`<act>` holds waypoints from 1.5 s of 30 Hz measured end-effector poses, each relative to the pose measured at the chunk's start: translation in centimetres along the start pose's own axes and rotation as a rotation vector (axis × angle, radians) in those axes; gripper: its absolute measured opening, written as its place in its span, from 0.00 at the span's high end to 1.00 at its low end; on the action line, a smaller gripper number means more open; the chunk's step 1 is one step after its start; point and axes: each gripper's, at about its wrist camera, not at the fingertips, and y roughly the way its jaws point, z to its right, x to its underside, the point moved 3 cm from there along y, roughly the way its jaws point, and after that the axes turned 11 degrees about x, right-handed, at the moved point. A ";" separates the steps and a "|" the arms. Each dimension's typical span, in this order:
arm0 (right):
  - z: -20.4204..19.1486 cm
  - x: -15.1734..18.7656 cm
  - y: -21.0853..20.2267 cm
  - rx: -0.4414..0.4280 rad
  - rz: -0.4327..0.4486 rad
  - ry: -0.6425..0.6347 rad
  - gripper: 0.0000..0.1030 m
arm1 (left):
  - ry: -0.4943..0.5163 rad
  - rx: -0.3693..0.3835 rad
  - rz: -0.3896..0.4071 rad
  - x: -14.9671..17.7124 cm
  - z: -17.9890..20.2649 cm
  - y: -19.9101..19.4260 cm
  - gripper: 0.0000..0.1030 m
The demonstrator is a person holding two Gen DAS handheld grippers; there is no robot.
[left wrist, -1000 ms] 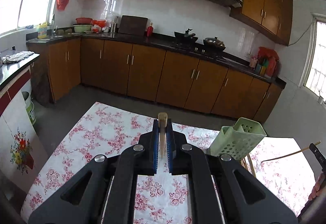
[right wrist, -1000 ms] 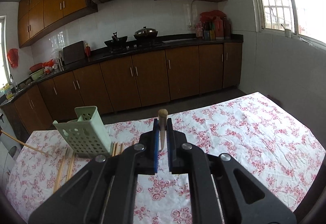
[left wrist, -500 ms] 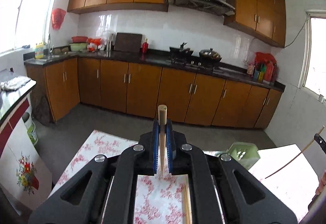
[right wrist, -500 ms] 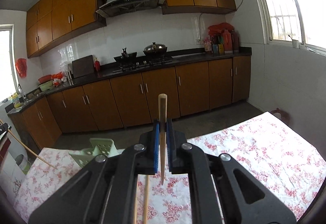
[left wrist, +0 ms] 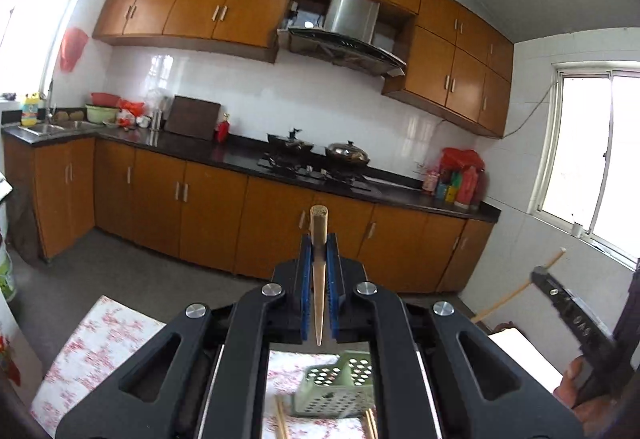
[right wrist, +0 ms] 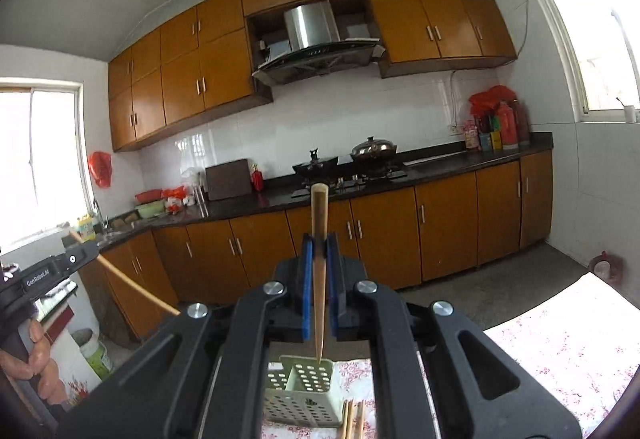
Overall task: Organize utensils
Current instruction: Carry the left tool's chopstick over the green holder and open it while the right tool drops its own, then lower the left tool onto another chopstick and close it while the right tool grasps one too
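My left gripper (left wrist: 319,251) is shut on a wooden chopstick (left wrist: 319,279), held upright with its thin tip pointing down above the pale green perforated utensil holder (left wrist: 336,391). My right gripper (right wrist: 319,251) is shut on another chopstick (right wrist: 319,271), its tip just over the holder's (right wrist: 300,395) rim. Each gripper also shows in the other's view: the right one (left wrist: 560,295) at the right edge, the left one (right wrist: 60,267) at the left edge. Loose chopsticks (right wrist: 352,419) lie on the floral tablecloth (right wrist: 560,351) beside the holder.
The holder stands on the table (left wrist: 100,339) below both grippers. Beyond the table are a grey floor, brown kitchen cabinets (left wrist: 200,215), a stove with pots (left wrist: 320,155) and windows on both sides.
Both grippers have risen and tilted upward with their chopsticks, now held upright. The holder has dropped to the bottom of both views, under the chopstick tips.
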 end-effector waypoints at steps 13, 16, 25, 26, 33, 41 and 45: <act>-1.5 5.7 4.3 0.011 -0.170 -0.032 0.91 | -0.058 0.015 -0.177 5.4 -0.5 3.9 0.93; -1.1 6.0 4.2 0.021 -0.176 -0.022 0.90 | -0.065 0.011 -0.192 5.7 -0.8 3.8 0.93; 2.6 6.7 1.1 0.111 -0.166 0.025 0.82 | -0.067 -0.008 -0.133 4.7 -1.3 1.2 0.72; 3.3 7.3 0.7 0.126 -0.179 0.034 0.82 | -0.070 -0.010 -0.124 4.5 -1.6 0.6 0.71; 7.0 15.9 1.1 0.177 -0.415 0.043 0.81 | -0.083 -0.085 -0.128 6.5 -3.9 -2.8 0.71; 5.5 26.8 2.5 0.118 -0.685 -0.022 0.81 | -0.084 -0.174 -0.326 15.5 -7.3 -3.0 0.71; 4.1 29.3 2.6 0.117 -0.726 -0.077 0.81 | -0.120 -0.160 -0.408 19.3 -8.1 -3.2 0.71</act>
